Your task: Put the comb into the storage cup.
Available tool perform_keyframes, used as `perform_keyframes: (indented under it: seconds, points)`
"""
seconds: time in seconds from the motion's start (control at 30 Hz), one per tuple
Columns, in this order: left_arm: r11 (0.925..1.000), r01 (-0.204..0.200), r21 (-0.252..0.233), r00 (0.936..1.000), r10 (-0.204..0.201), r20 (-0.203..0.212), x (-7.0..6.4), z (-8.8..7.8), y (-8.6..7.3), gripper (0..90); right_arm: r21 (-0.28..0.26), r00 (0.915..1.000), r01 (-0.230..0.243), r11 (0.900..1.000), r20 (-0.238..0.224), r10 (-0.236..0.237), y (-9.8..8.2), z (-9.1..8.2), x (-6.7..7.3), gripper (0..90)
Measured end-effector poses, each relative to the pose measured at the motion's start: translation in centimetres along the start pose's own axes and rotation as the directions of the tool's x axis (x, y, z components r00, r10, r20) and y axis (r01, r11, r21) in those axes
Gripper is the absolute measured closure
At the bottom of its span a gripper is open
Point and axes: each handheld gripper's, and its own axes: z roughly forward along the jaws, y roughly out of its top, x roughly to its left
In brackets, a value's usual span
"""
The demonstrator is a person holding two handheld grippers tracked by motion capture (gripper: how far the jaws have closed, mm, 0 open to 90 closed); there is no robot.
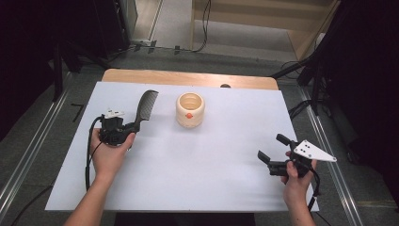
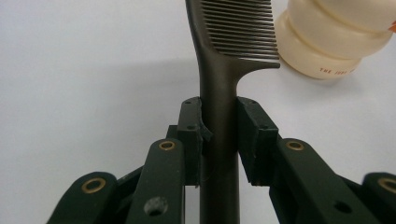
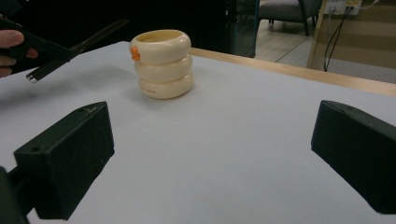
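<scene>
White covers the big table [image 1: 188, 179], with a strip of wood along the far edge. Next in size is the cream cup [image 1: 190, 109], made of three fat rings with a small orange spot. It stands ahead of both sets of jaws and touches neither. The right gripper [image 1: 277, 151] has its jaws wide apart with nothing between them. The left gripper [image 1: 123, 126] has its jaws squeezed tight on the handle of a dark comb [image 2: 224, 84], whose teeth point past the jaws toward the cup.
</scene>
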Motion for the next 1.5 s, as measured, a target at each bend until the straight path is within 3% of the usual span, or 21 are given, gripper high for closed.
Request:
perform_keyframes:
  seconds: [0.27, 0.5, 0.77, 0.97, 1.27, 1.5]
  points:
    - [0.9973, -0.016, -0.071, 0.9995, 0.018, 0.027, -1.1, -1.2, -0.2, 72.8, -0.007, 0.9997, -0.010, 1.000, -0.024, 0.010, 1.6, 1.7, 1.0, 0.0]
    - [0.9922, -0.028, -0.122, 0.9976, 0.035, 0.060, -2.3, -1.8, -0.5, 72.8, 0.019, 0.9989, 0.016, 1.000, -0.044, -0.015, 2.8, 3.3, 2.3, 0.0]
    - [0.9871, -0.049, -0.153, 0.9944, 0.062, 0.085, -3.7, -1.8, -0.9, 72.8, -0.019, 0.9959, -0.034, 0.999, -0.084, 0.032, 4.2, 4.6, 3.2, 0.0]
    - [0.9778, -0.075, -0.195, 0.9899, 0.097, 0.103, -4.8, -2.3, -1.0, 72.8, -0.025, 0.9927, -0.065, 0.998, -0.104, 0.062, 5.2, 5.3, 3.7, 0.0]
    - [0.9623, -0.094, -0.255, 0.9848, 0.127, 0.118, -5.9, -2.8, -1.8, 72.8, -0.017, 0.9895, -0.052, 0.999, -0.136, 0.049, 5.5, 6.1, 5.0, 0.0]
    - [0.9518, -0.121, -0.282, 0.9760, 0.166, 0.141, -7.4, -3.0, -2.3, 72.8, -0.005, 0.9818, -0.073, 0.997, -0.176, 0.071, 5.5, 7.0, 6.1, 0.0]
